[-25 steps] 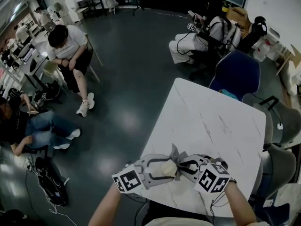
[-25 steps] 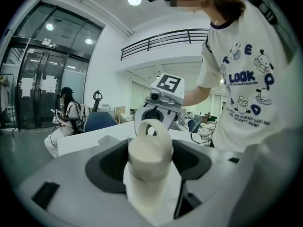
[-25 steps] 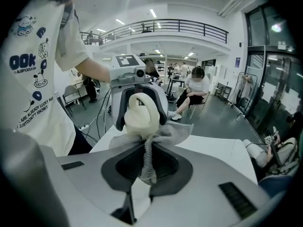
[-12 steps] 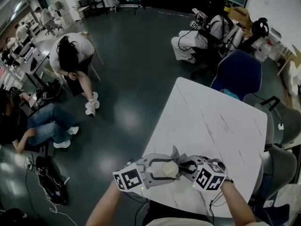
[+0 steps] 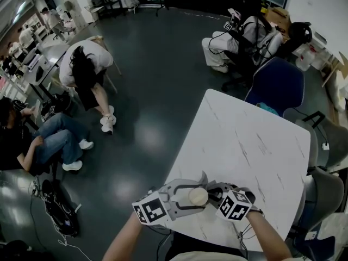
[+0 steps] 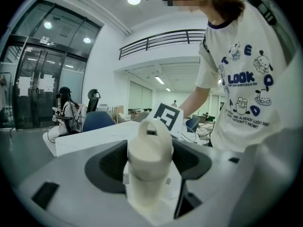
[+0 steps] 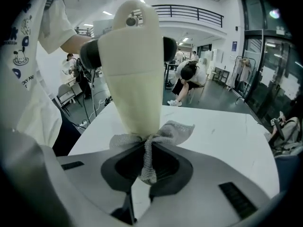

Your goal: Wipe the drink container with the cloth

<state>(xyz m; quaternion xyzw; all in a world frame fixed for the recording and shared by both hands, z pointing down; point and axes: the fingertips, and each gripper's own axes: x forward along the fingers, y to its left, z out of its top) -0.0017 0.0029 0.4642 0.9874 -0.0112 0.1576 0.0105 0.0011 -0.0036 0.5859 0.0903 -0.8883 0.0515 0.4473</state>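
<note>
A cream drink container (image 5: 198, 196) with a loop on its lid is held above the near edge of the white table (image 5: 250, 151). My left gripper (image 5: 185, 198) is shut on the container (image 6: 147, 162), clasping it just under the lid. My right gripper (image 5: 211, 194) is shut on a grey mesh cloth (image 7: 150, 141), bunched between its jaws. The cloth presses against the container's lower body (image 7: 134, 74) in the right gripper view. In the head view the two grippers meet around the container, and the cloth (image 5: 205, 181) peeks out above them.
A blue chair (image 5: 273, 87) stands at the table's far side and grey chairs (image 5: 323, 192) at its right. Several people sit around the dark floor, one at the left (image 5: 87, 69) bent forward, another at the back (image 5: 247, 29).
Both grippers and the container have shifted slightly to the right and nearer; the right gripper's marker cube has turned. The person at the left has bent further forward.
</note>
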